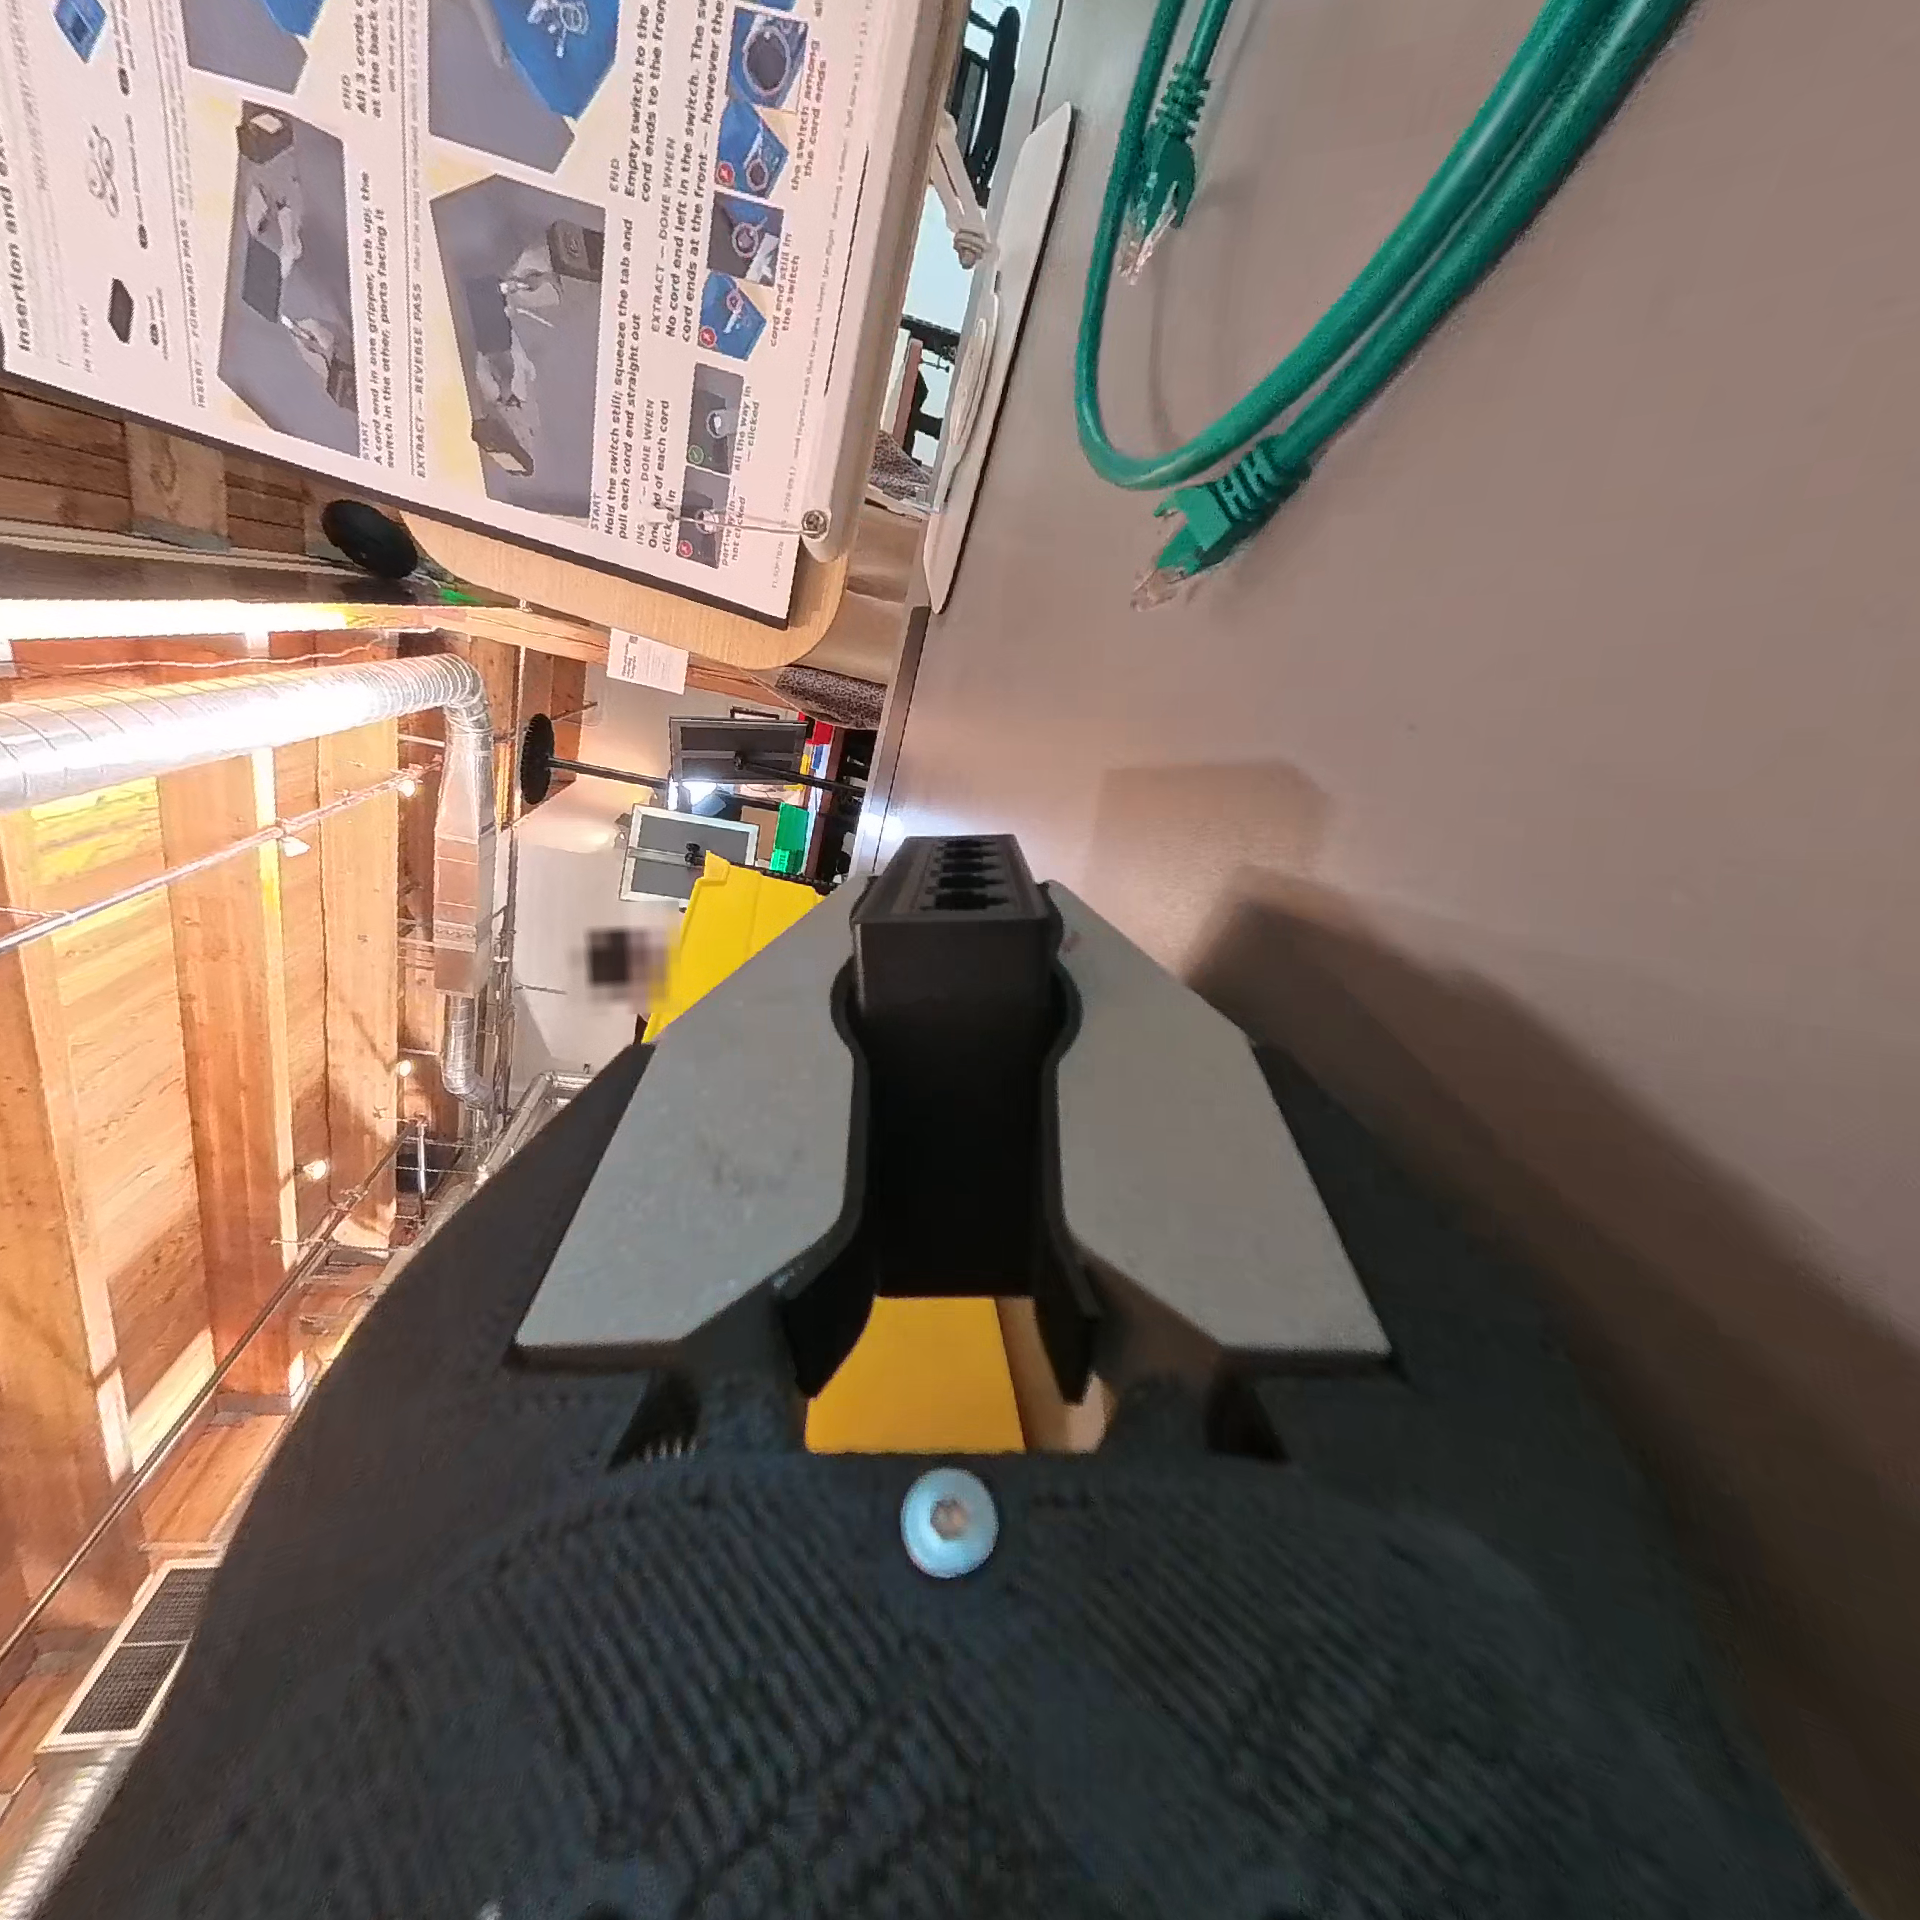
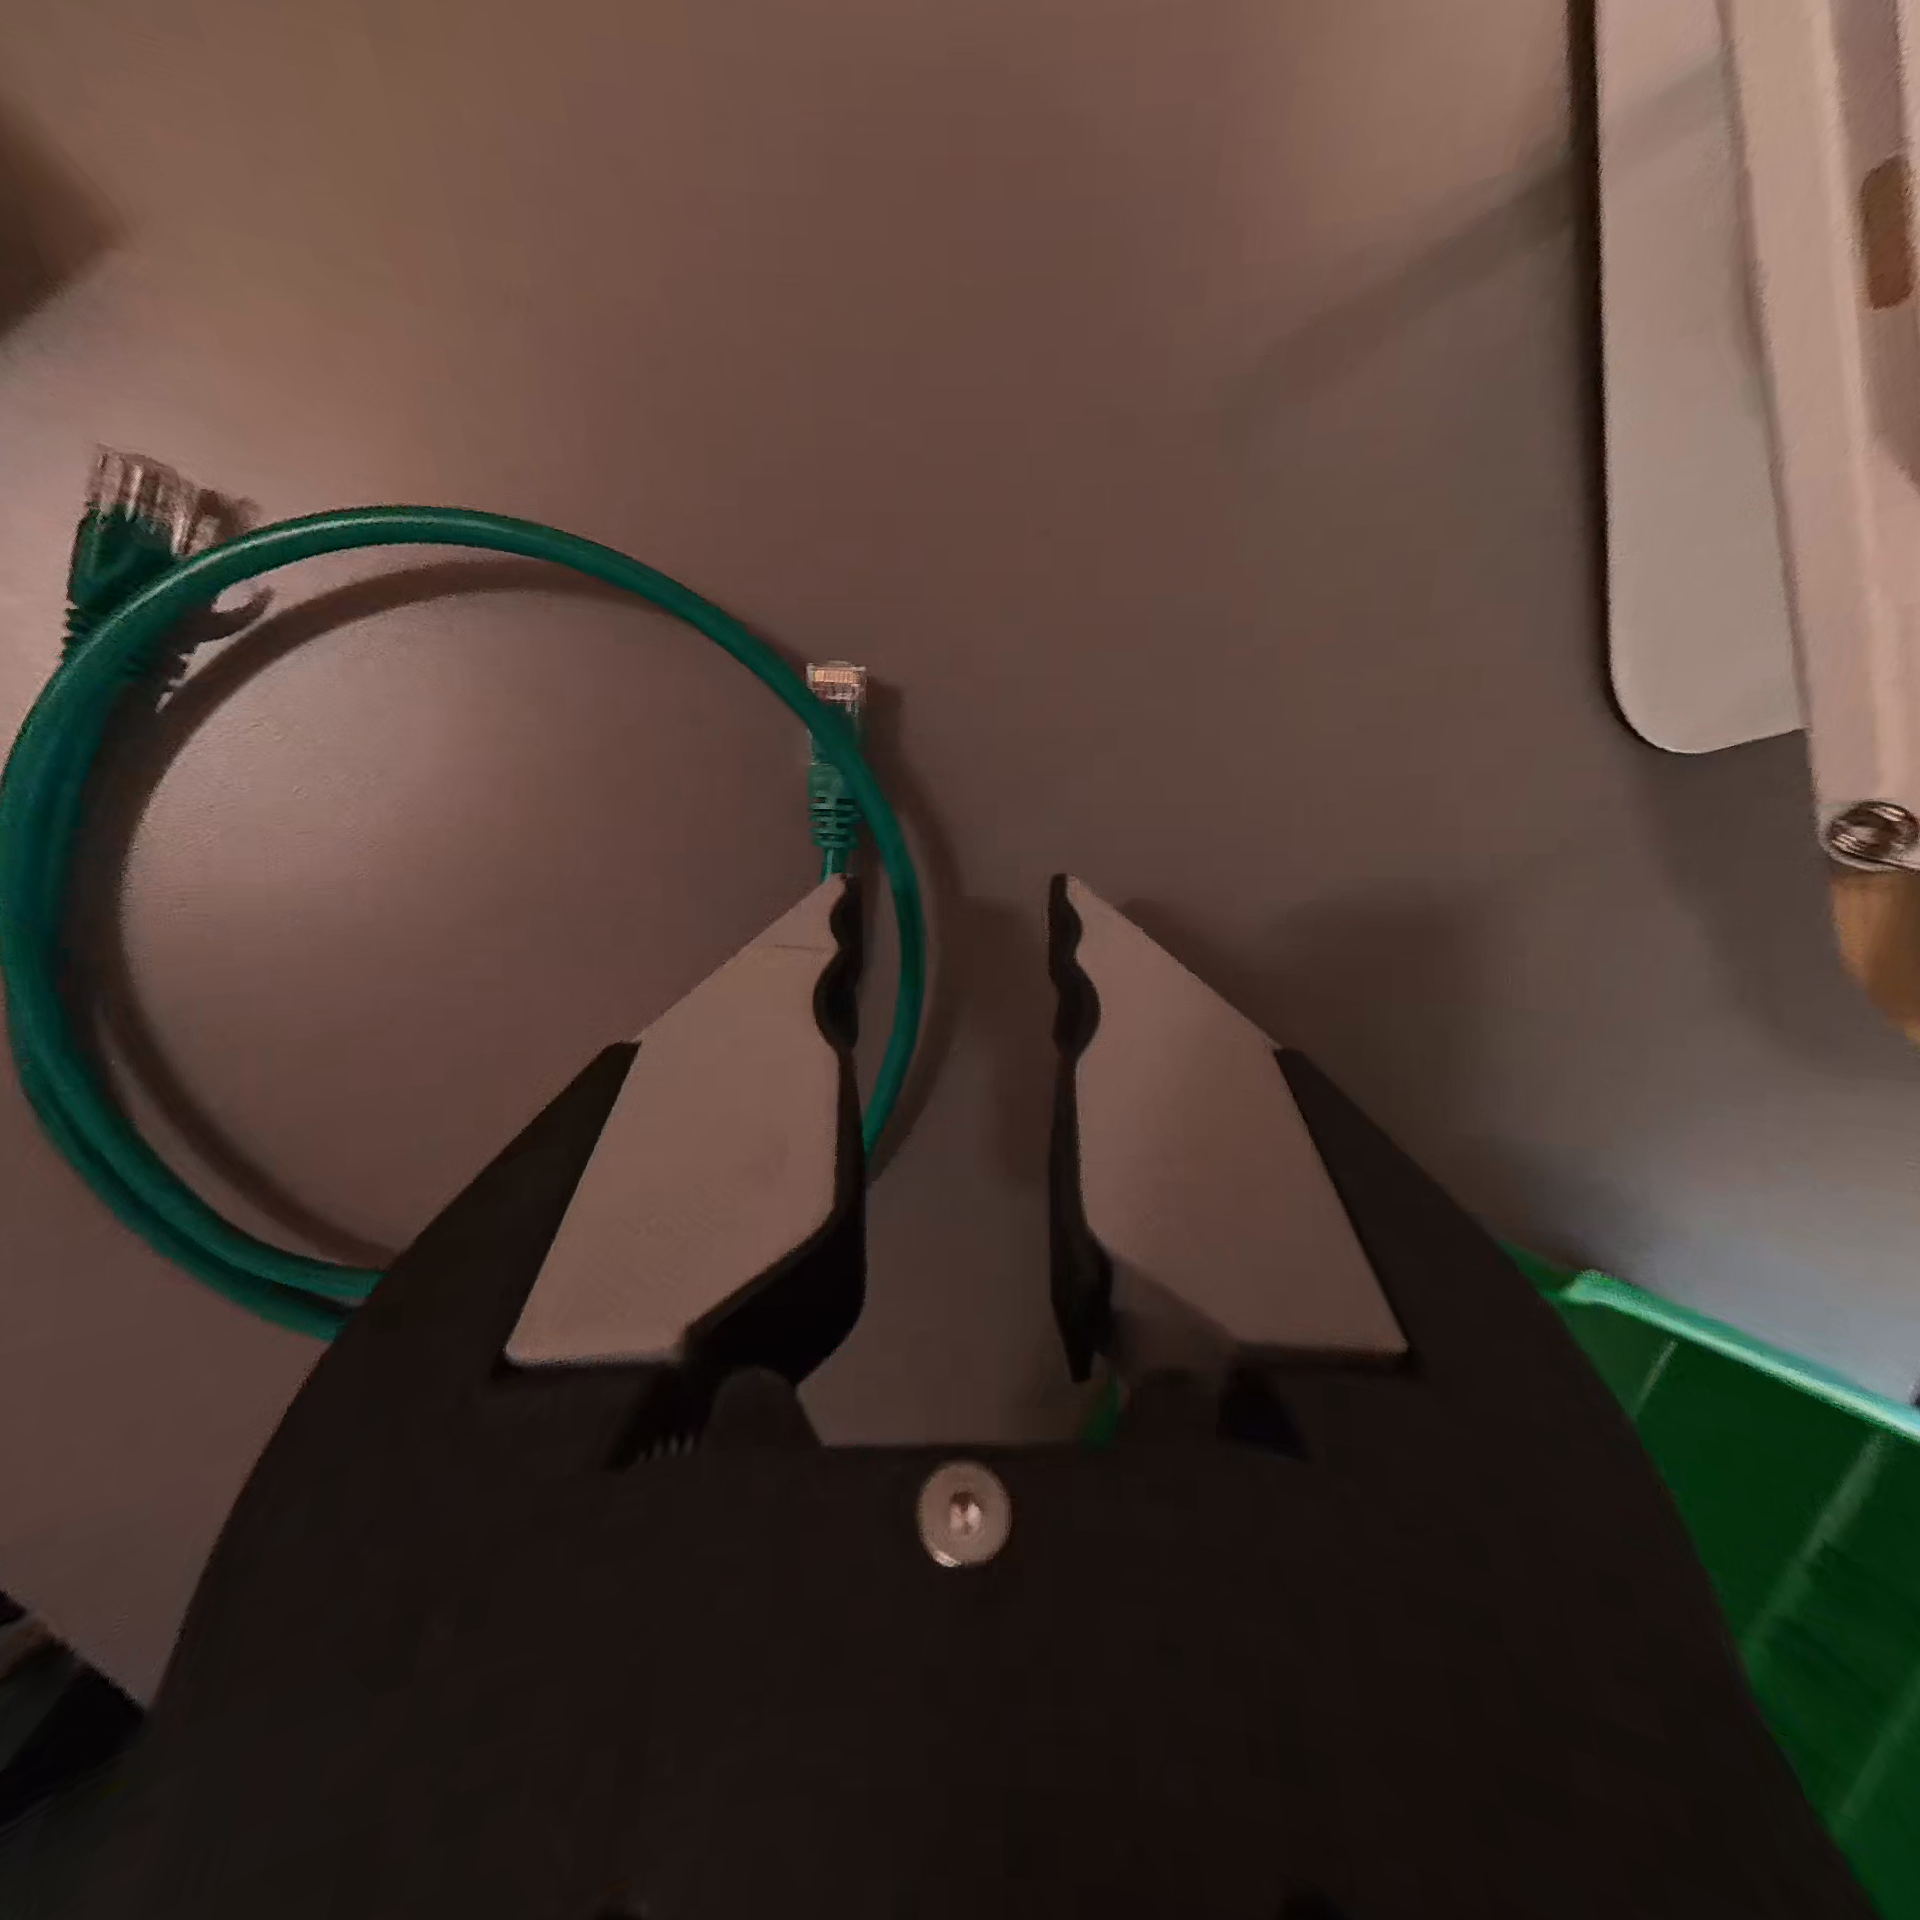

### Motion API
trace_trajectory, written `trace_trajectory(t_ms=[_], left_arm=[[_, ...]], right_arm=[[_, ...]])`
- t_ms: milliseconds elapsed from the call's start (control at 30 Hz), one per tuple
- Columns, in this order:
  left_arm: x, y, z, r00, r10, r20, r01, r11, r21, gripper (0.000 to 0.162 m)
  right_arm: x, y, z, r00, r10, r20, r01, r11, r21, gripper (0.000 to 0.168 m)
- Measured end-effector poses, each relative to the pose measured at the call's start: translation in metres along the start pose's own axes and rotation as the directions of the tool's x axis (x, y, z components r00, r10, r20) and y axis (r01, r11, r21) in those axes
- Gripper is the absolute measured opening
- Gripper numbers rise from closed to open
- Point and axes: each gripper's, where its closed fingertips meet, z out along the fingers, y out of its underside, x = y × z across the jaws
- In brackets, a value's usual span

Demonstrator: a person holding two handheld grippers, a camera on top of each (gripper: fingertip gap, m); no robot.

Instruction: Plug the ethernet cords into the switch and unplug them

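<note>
You see green cords [image 2: 312,540], clear plug tips; black switch [image 1: 951,914]; grey-brown table [image 2: 1143,416]; green bin [image 2: 1787,1507] lower right.

The left gripper [image 1: 958,935] is rolled sideways, its jaws clamped on a load. The right gripper [image 2: 951,904] points downward, jaws parted and empty.

I'm working in what looks like a workshop or lab space. Past the grey worktop [image 1: 1558,727] I see exposed timber beams [image 1: 208,987] and a silver ventilation duct [image 1: 239,717] overhead, yellow [image 1: 727,925] and green [image 1: 792,836] storage bins further back, and an illustrated instruction board [image 1: 416,260] propped on a wooden stand beside me.
</note>
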Motion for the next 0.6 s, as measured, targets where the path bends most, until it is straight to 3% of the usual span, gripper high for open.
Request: trace_trajectory(t_ms=[67,167,333,400,600], left_arm=[[0.000,0.000,0.000,1.000,0.001,-0.002,-0.001,1.000,-0.001,0.027],[0.000,-0.001,0.000,1.000,0.004,0.002,-0.004,1.000,0.004,0.027],[-0.002,-0.002,-0.002,1.000,0.010,0.015,-0.010,1.000,0.012,0.027],[-0.002,-0.003,-0.002,1.000,0.010,0.018,-0.011,1.000,0.016,0.026],[-0.001,-0.003,-0.002,1.000,0.013,0.015,-0.014,1.000,0.012,0.027]], right_arm=[[0.004,-0.003,-0.009,0.998,0.040,-0.047,-0.038,0.999,0.025,0.031],[-0.023,-0.010,-0.014,0.998,0.043,0.038,-0.047,0.995,0.088,0.030],[-0.030,0.008,0.012,0.999,-0.005,-0.043,0.007,0.999,0.049,0.027],[-0.038,0.008,0.023,1.000,0.020,0.013,-0.021,0.997,0.077,0.027],[-0.029,-0.002,0.039,0.998,0.058,0.010,-0.059,0.981,0.184,0.017]])
